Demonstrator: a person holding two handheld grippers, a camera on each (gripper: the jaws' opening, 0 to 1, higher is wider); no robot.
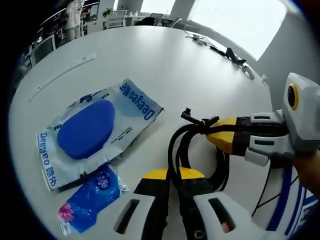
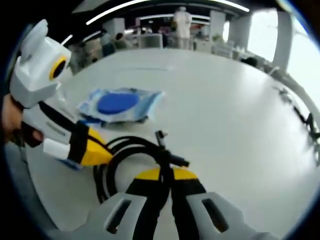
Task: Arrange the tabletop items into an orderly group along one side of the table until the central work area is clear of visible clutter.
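Note:
A coiled black cable (image 1: 181, 145) lies on the white table, held from two sides. My left gripper (image 1: 172, 176) rises from the bottom of the left gripper view with its yellow tips shut on the coil's near side. My right gripper (image 1: 210, 134) comes in from the right, shut on the bundle near the cable's plug ends. In the right gripper view, my right gripper (image 2: 165, 174) pinches the cable (image 2: 127, 145) and my left gripper (image 2: 106, 154) grips it from the left. A Deeyeo packet with a blue pad (image 1: 95, 131) and a small blue tissue pack (image 1: 92, 197) lie to the left.
The round white table (image 1: 165, 65) stretches away behind the items. A thin white strip (image 1: 65, 74) lies at its far left, and dark cords (image 1: 231, 54) at its far right edge. The Deeyeo packet (image 2: 120, 104) sits beyond the coil. Chairs and people stand past the table.

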